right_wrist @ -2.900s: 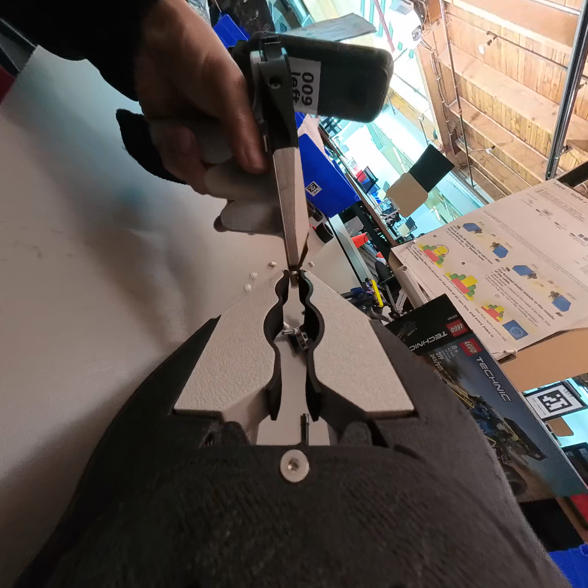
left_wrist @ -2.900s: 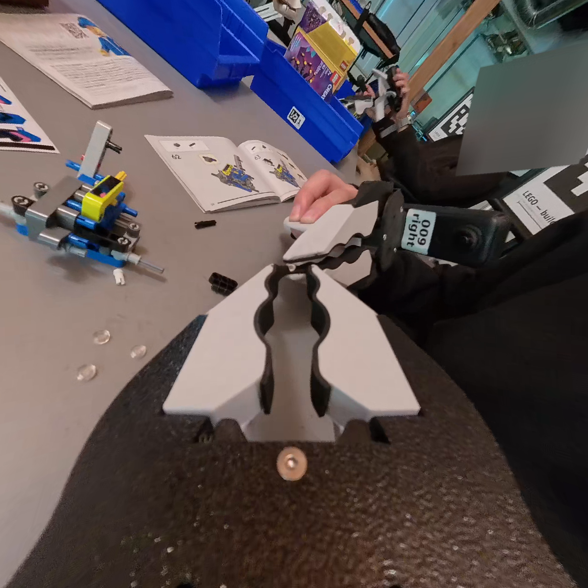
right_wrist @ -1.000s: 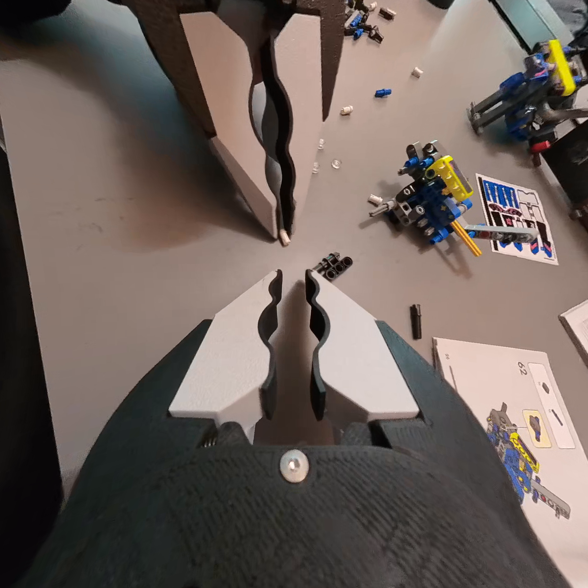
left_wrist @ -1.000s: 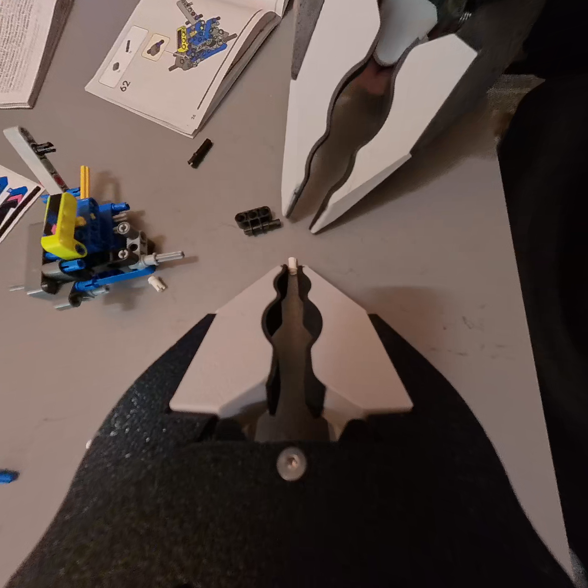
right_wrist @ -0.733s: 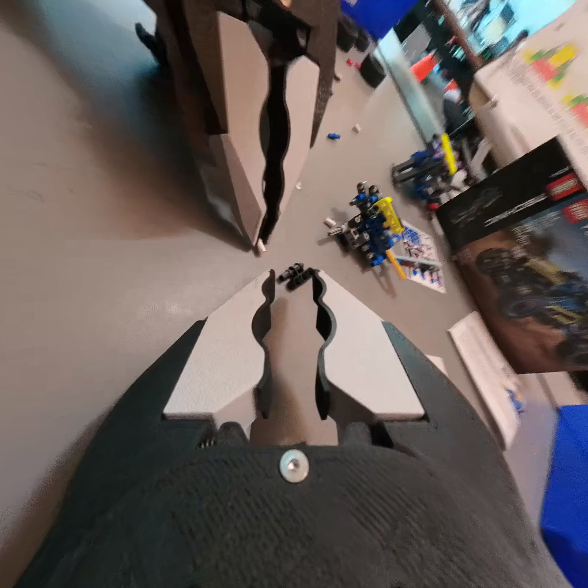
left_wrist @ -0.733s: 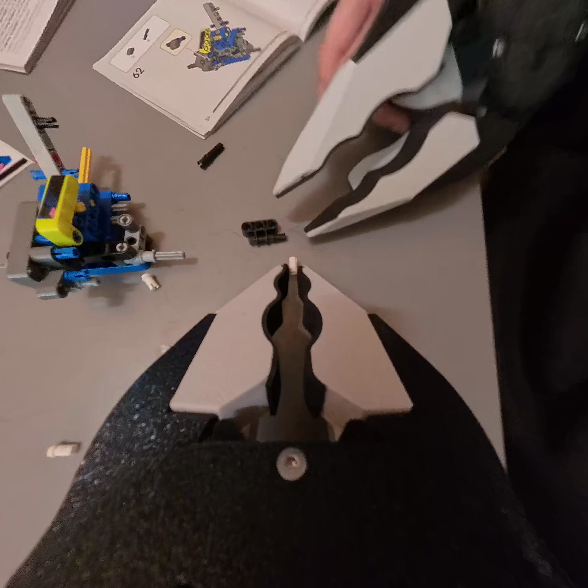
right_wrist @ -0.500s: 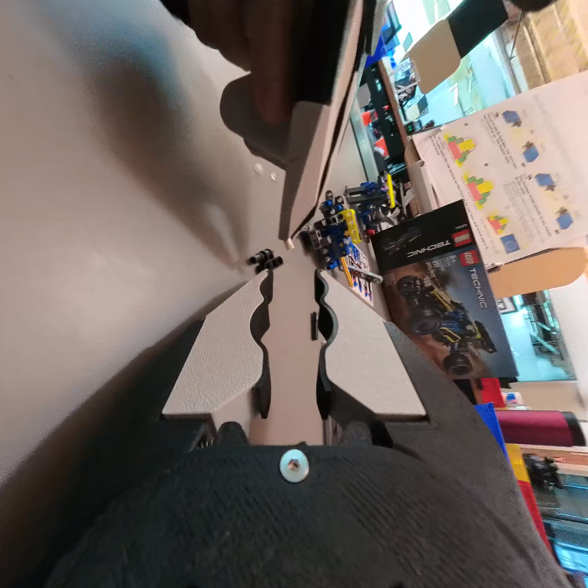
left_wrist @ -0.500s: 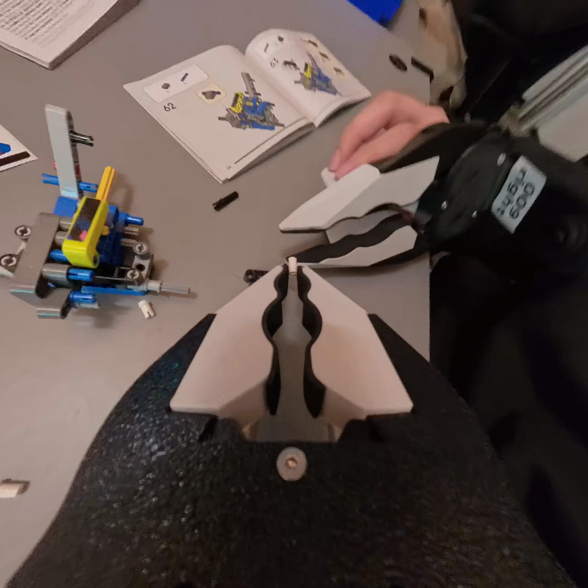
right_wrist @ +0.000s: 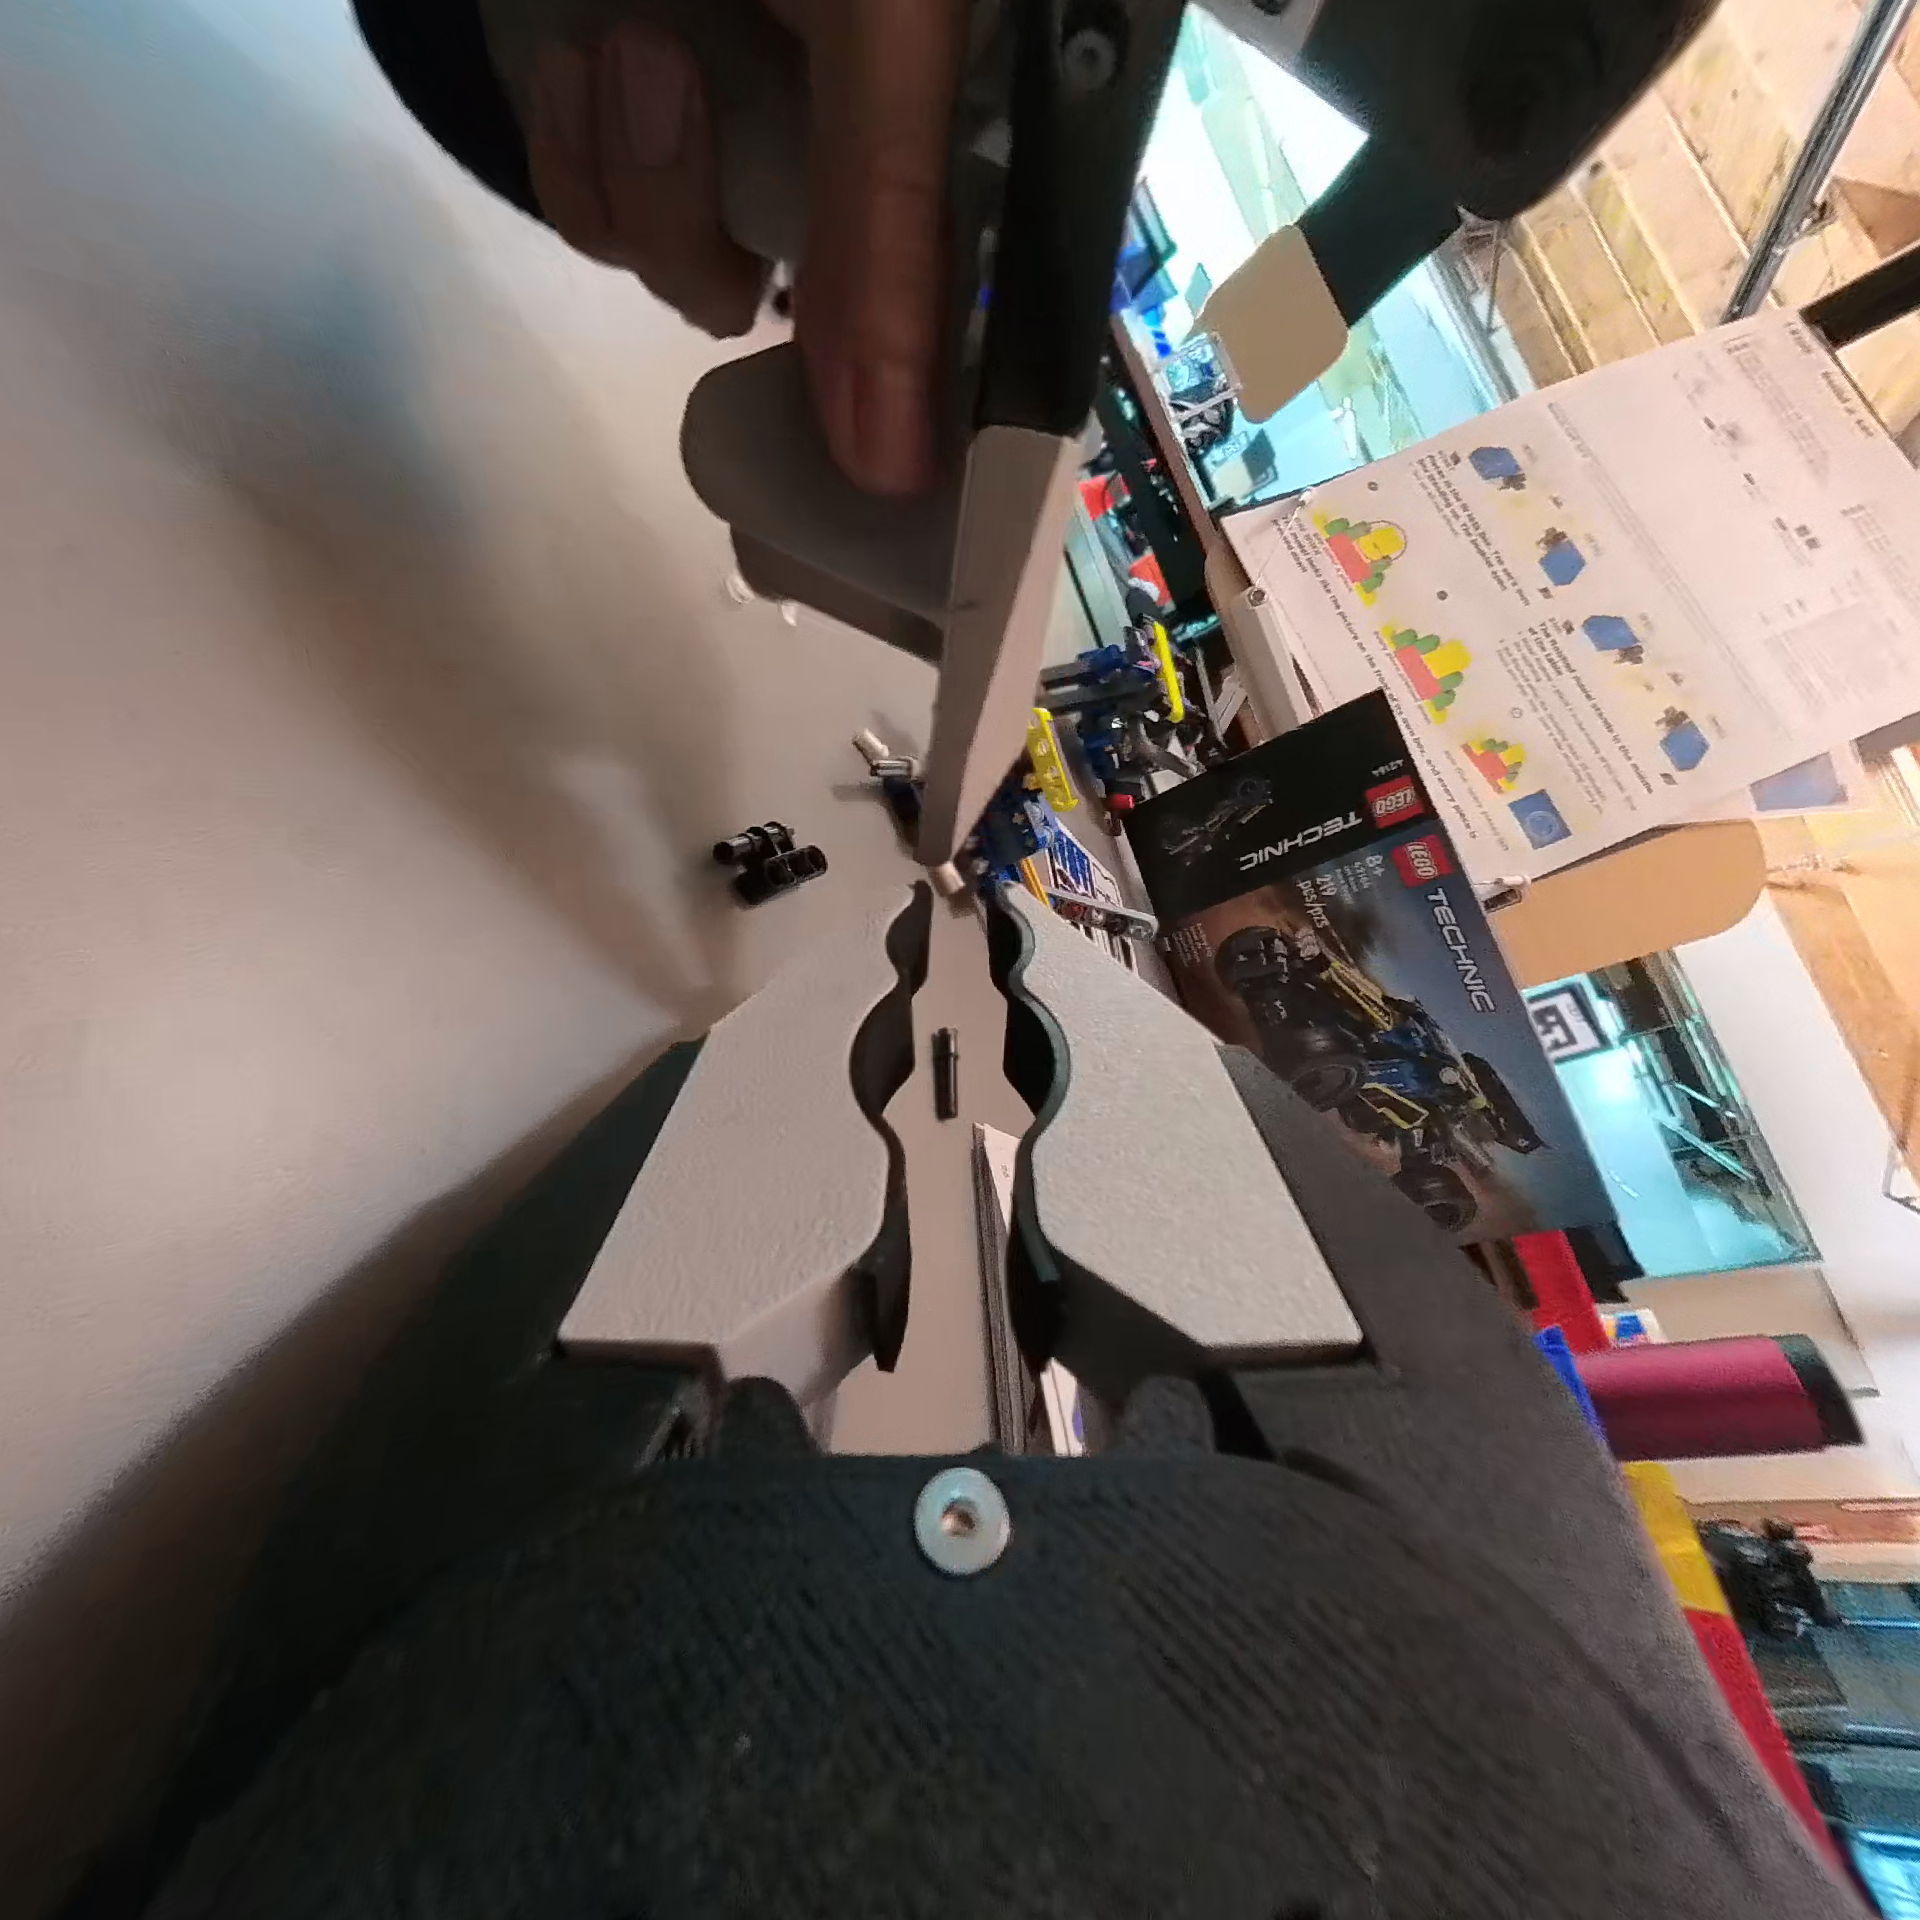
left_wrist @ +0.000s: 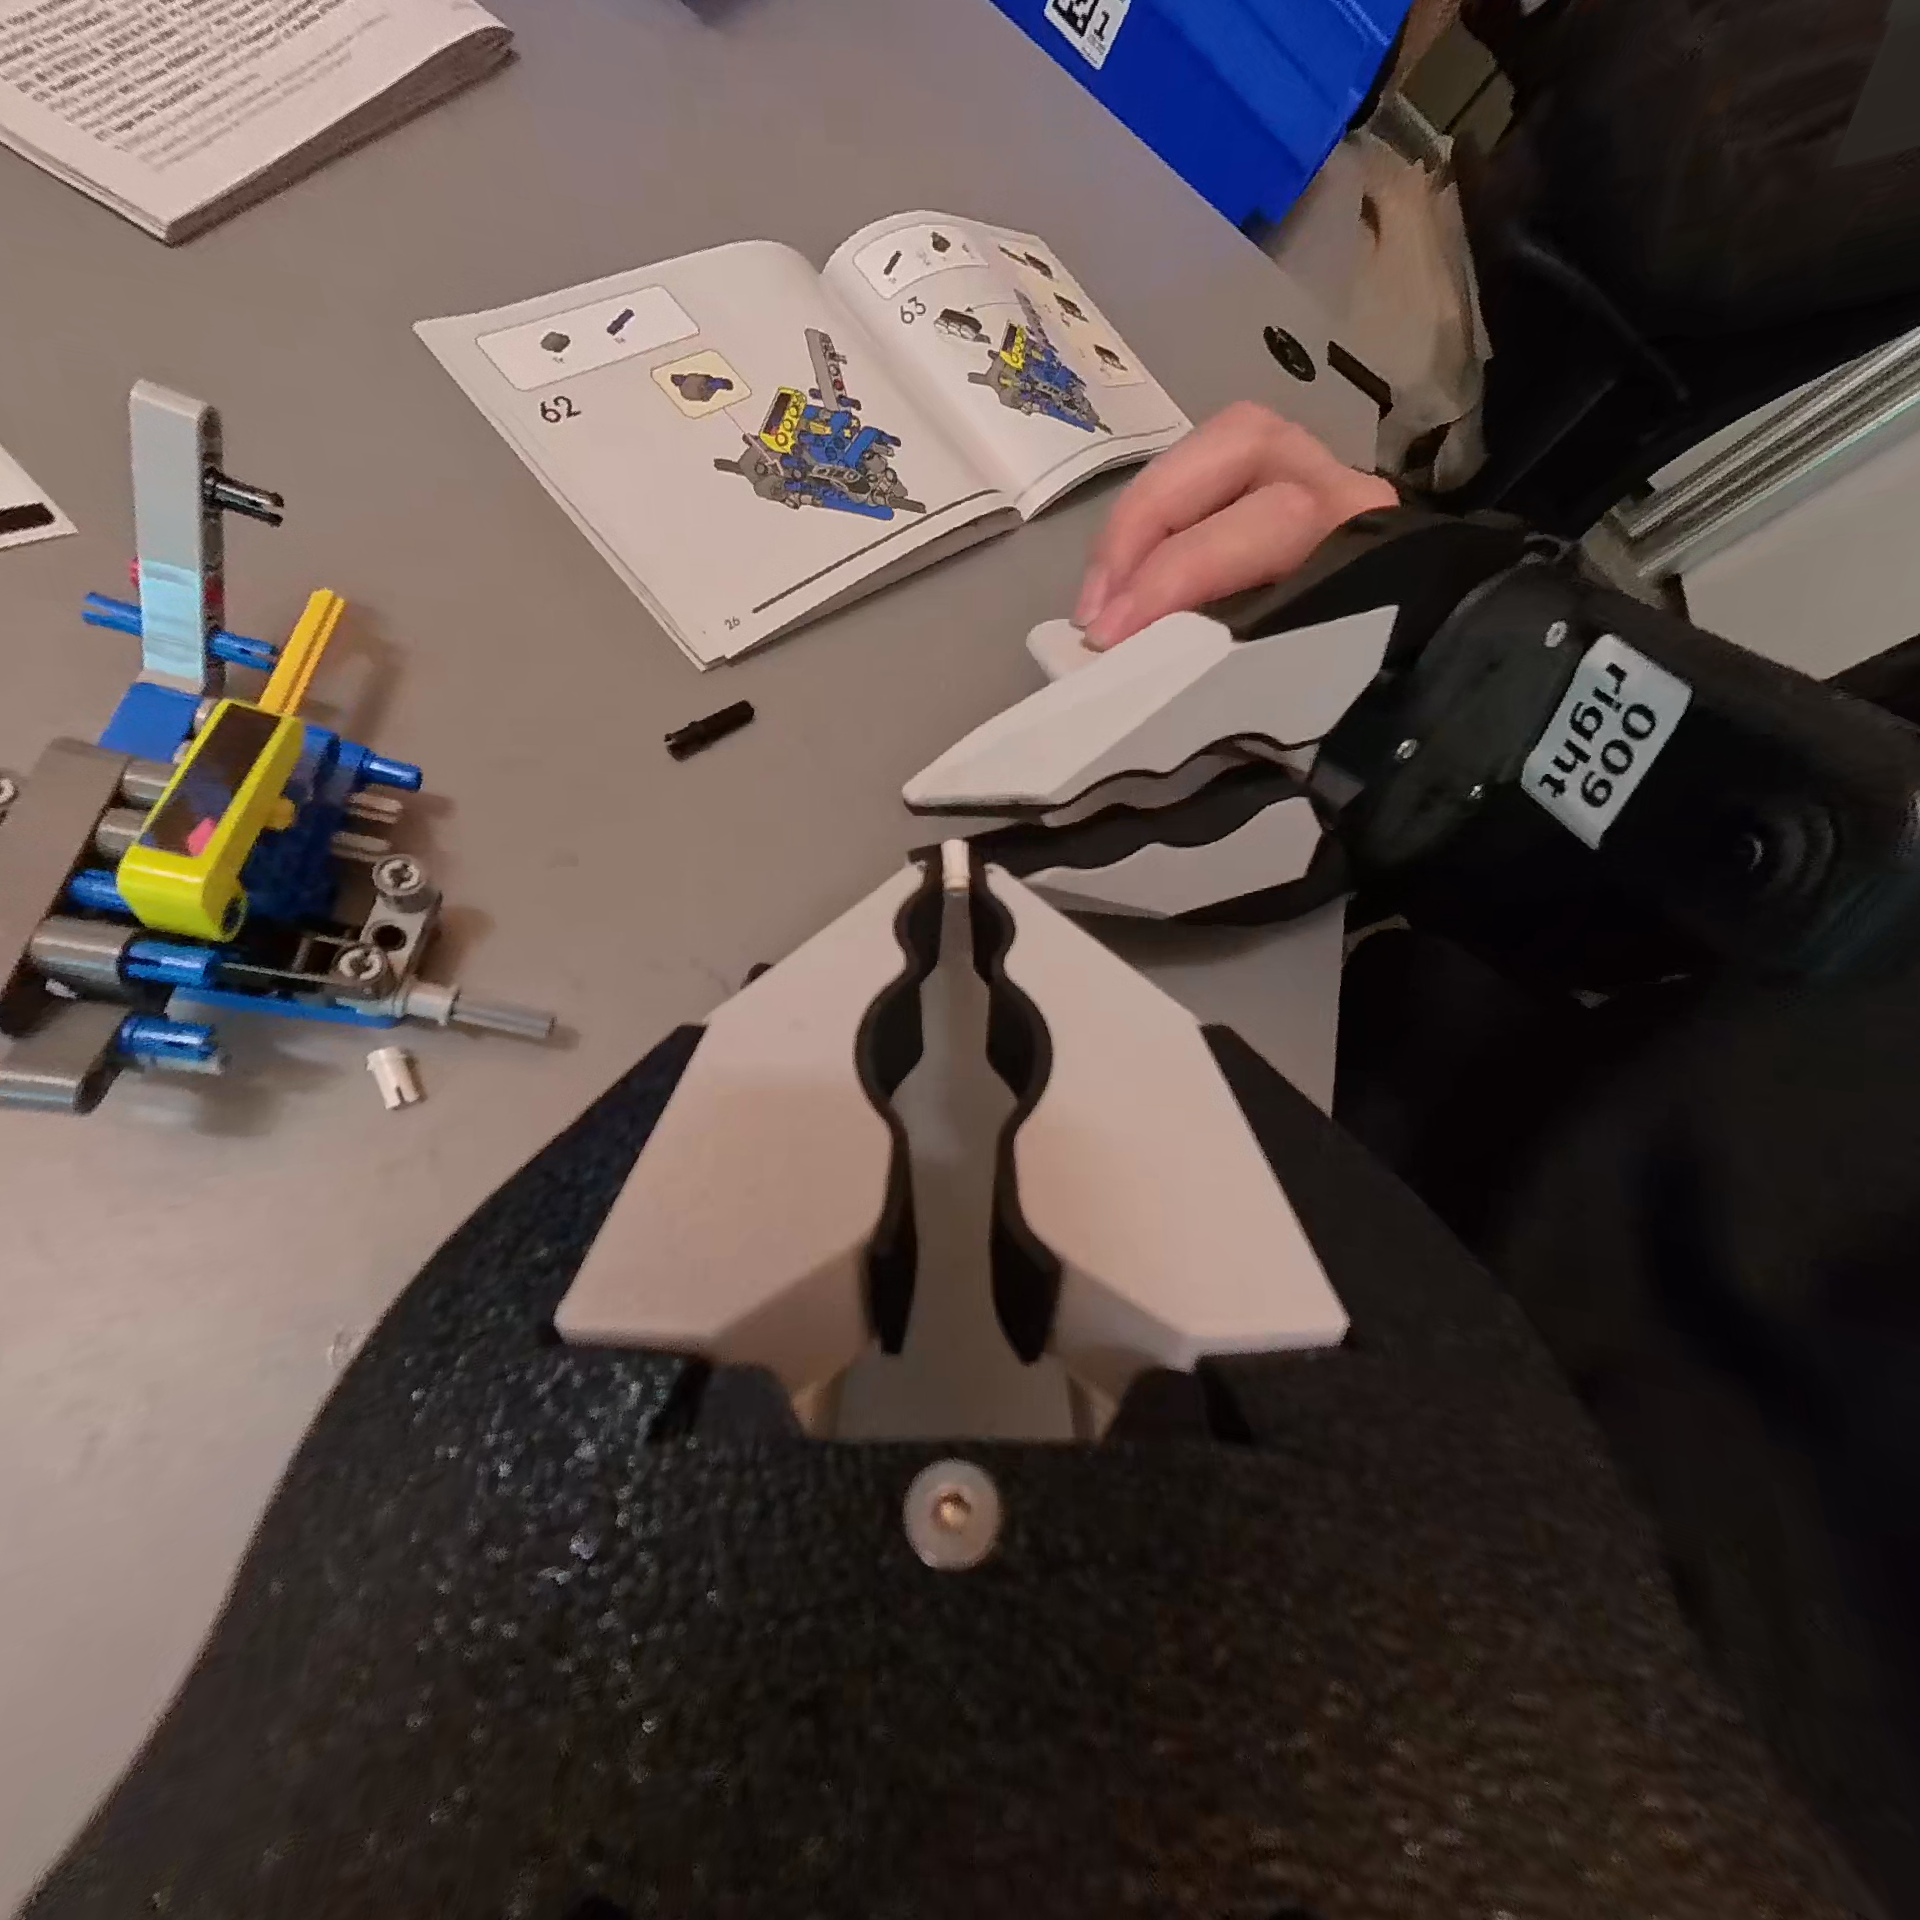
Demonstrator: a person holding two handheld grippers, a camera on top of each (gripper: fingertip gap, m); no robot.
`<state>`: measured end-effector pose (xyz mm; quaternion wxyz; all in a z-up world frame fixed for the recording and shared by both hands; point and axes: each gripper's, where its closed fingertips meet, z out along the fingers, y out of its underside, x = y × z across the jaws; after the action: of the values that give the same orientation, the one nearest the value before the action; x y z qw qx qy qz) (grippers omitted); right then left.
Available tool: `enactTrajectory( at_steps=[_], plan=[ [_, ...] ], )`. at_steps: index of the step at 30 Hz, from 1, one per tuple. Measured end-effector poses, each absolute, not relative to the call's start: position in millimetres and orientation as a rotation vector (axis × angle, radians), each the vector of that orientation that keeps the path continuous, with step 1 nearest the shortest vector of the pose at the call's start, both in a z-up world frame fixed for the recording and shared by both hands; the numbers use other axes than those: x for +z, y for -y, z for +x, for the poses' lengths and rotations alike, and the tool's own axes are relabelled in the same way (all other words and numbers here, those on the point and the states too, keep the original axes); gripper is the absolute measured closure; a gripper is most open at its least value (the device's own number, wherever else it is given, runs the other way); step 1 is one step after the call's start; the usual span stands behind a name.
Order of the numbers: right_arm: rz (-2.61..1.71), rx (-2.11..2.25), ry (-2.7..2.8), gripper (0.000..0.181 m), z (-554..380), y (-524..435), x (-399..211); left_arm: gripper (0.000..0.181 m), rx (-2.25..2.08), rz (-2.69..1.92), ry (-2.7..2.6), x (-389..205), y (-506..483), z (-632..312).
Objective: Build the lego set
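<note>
My left gripper (left_wrist: 953, 883) is shut on a small white pin (left_wrist: 954, 868) that sticks out past its tips. My right gripper (right_wrist: 961, 904) is open and empty, turned on its side in the left wrist view (left_wrist: 920, 826). Its mouth is right at the white pin (right_wrist: 945, 881). The left gripper (right_wrist: 940, 862) comes down from above in the right wrist view. The partly built blue, yellow and grey model (left_wrist: 218, 862) lies on the grey table (left_wrist: 260, 1299) at the left. It also shows in the right wrist view (right_wrist: 1013, 800).
A loose white pin (left_wrist: 395, 1073) lies by the model. A black pin (left_wrist: 709, 727) and a black connector (right_wrist: 771, 860) lie on the table. The open instruction booklet (left_wrist: 800, 416) is behind, with a blue bin (left_wrist: 1195, 83) and the set's box (right_wrist: 1351, 987). Only a small space, under 4 cm, lies between the two pairs of fingers. From either gripper's tips it is about 4 centimetres to the black connector (right_wrist: 771, 860).
Both grippers have tipped up from pointing down at the table. The right gripper rolled onto its side and closed in on the left tips. The left keeps the white pin.
</note>
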<state>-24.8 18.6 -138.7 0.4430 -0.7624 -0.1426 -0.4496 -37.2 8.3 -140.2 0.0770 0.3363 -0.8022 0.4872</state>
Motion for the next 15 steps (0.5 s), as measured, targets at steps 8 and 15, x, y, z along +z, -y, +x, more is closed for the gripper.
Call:
enactTrajectory(
  at_steps=[8, 15],
  plan=[
    [-1.867, -1.12, 0.409, 0.178, -30.0, -22.2, -138.3, 0.179, 1.449, 1.031, 2.391, -140.8, -12.8, -38.3],
    [-1.876, -1.233, 0.475, 0.178, -28.7, -25.1, -137.8, 0.179, 1.46, 1.046, 2.38, -138.1, -13.5, -38.8]
  ],
)
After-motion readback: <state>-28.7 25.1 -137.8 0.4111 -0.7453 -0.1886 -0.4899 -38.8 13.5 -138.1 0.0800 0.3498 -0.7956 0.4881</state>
